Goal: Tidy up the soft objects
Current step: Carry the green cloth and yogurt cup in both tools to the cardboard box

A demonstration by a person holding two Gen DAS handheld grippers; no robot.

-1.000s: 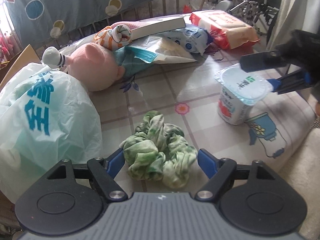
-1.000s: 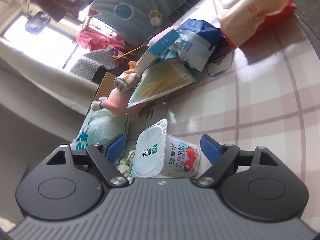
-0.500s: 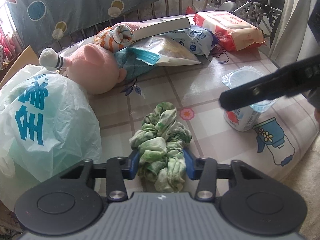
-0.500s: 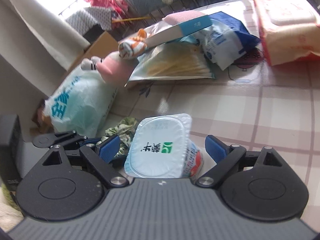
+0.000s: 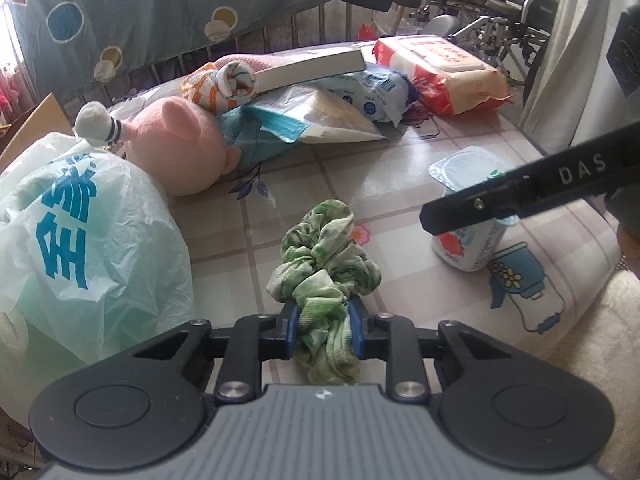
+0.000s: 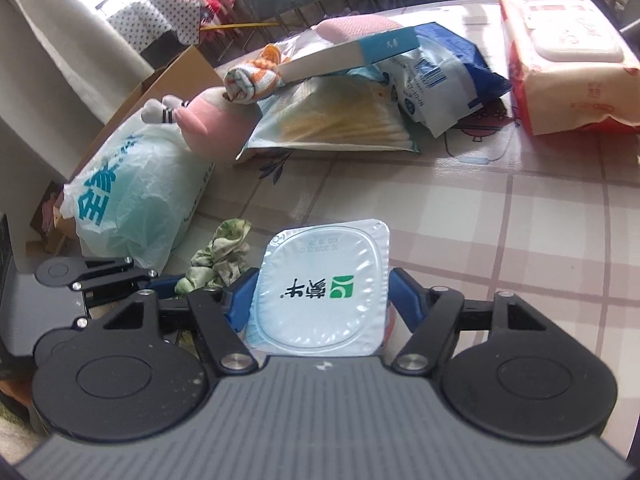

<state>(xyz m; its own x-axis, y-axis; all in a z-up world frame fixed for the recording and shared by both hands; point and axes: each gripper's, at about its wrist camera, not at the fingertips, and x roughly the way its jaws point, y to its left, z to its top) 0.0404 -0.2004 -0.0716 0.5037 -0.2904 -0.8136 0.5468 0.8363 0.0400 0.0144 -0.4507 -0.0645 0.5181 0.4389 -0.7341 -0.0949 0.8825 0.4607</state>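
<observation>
Two grippers work at the near edge of the checked tablecloth (image 5: 420, 168): the left gripper (image 5: 323, 334) has just been closing and now pinches the green tie-dye scrunchie (image 5: 326, 264) tight between its blue pads, most of the fabric bunched beyond them on the cloth; the right gripper (image 6: 320, 300) has just been closing too, its pads against the sides of a yogurt cup (image 6: 322, 290) with a green logo and Chinese characters on the foil lid, the cup's body mostly hidden. "DAS" reads on the right gripper's arm. Farther left sits a plastic bag (image 5: 80, 236) with blue characters, then a pink plush toy (image 5: 180, 156), rolled socks (image 5: 224, 84), a book (image 5: 312, 68), blue packets and a wet-wipes pack (image 5: 440, 72), print too small to read
</observation>
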